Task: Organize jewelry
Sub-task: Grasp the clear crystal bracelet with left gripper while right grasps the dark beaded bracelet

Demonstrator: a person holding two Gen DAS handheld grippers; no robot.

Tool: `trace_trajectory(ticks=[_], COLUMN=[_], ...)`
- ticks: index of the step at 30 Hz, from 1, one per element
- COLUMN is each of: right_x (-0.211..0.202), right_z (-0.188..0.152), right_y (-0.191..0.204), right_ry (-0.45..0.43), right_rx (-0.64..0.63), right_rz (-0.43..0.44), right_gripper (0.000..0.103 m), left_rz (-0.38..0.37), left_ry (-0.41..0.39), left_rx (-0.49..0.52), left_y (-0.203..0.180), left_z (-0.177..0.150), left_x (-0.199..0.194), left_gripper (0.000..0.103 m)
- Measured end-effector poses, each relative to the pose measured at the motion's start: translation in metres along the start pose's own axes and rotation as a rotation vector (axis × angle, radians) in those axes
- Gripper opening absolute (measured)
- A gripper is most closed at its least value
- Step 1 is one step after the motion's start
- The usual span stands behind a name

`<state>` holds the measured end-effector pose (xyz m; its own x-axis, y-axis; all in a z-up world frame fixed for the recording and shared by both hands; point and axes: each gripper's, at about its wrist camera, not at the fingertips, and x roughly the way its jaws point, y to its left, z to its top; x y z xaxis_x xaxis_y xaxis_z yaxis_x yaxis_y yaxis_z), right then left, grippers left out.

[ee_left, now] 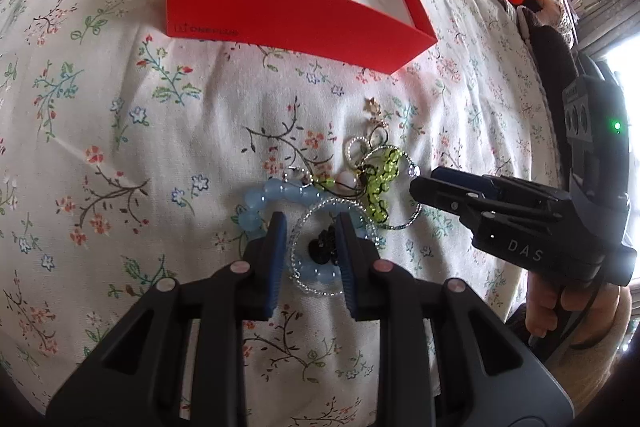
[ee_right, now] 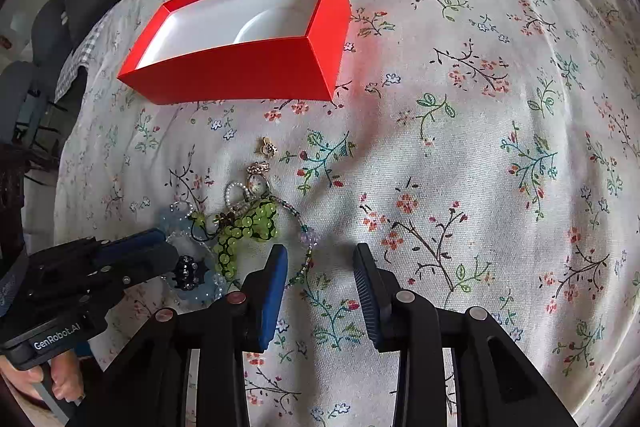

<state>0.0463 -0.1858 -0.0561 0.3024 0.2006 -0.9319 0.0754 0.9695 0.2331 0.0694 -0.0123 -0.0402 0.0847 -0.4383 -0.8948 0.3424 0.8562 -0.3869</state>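
We hold the left gripper low over a tangled heap of jewelry on the floral bedsheet, its jaws narrowly apart, straddling a black beaded ring and a pale blue bead bracelet; contact unclear. Right gripper: jaws apart over bare cloth just beside a thin beaded chain. The open red cardboard box sits beyond the heap.

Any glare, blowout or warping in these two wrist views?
Left wrist: window at the right edge is blown out white; fisheye bends the red box and bedspread; corners vignette black. Right wrist: light is even and soft, the box's white inside is bright but not clipped; the same barrel warp; faint red cast on the cloth beside the box.
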Motion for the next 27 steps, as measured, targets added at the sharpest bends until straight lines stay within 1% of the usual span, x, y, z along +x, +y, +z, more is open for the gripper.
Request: trace_trajectory(ticks=[2, 4, 6, 10, 11, 12, 14, 17, 22, 24, 27], right_x=[0.006, 0.008, 0.011, 0.018, 0.019, 0.020, 0.019, 0.014, -0.005, -0.020, -0.037], right_z=[0.001, 0.002, 0.003, -0.001, -0.002, -0.002, -0.003, -0.002, -0.003, -0.010, -0.009], right_y=[0.003, 0.008, 0.015, 0.032, 0.037, 0.041, 0.045, 0.048, 0.045, 0.035, 0.026], right_ry=[-0.001, -0.016, -0.032, -0.076, -0.082, -0.085, -0.089, -0.099, -0.142, -0.158, -0.183], right_rx=[-0.010, -0.030, -0.058, -0.160, -0.177, -0.188, -0.189, -0.184, -0.170, -0.165, -0.158], right_rz=[-0.013, -0.029, -0.053, -0.154, -0.168, -0.168, -0.162, -0.131, -0.084, -0.063, -0.037], right_gripper=[0.035, 0.035, 0.034, 0.020, 0.015, 0.011, 0.011, 0.011, 0.011, 0.011, 0.011], left_rz=[0.008, 0.015, 0.031, 0.047, 0.047, 0.047, 0.051, 0.045, 0.023, 0.015, 0.003], left_ry=[0.000, -0.004, -0.009, -0.011, -0.011, -0.012, -0.020, -0.042, -0.086, -0.105, -0.133], left_rx=[0.004, 0.004, 0.003, 0.000, -0.001, -0.001, 0.002, 0.011, 0.027, 0.032, 0.035], left_y=[-0.001, -0.003, -0.003, 0.000, 0.000, 0.000, -0.001, -0.005, -0.012, -0.014, -0.017], left_z=[0.000, 0.000, 0.000, 0.000, -0.001, -0.001, -0.002, -0.003, -0.006, -0.006, -0.006], left_x=[0.001, 0.001, 0.000, 0.000, 0.000, -0.001, -0.005, -0.013, -0.031, -0.039, -0.049], left_gripper=[0.027, 0.022, 0.012, 0.008, 0.006, 0.005, 0.005, 0.005, 0.005, 0.005, 0.005])
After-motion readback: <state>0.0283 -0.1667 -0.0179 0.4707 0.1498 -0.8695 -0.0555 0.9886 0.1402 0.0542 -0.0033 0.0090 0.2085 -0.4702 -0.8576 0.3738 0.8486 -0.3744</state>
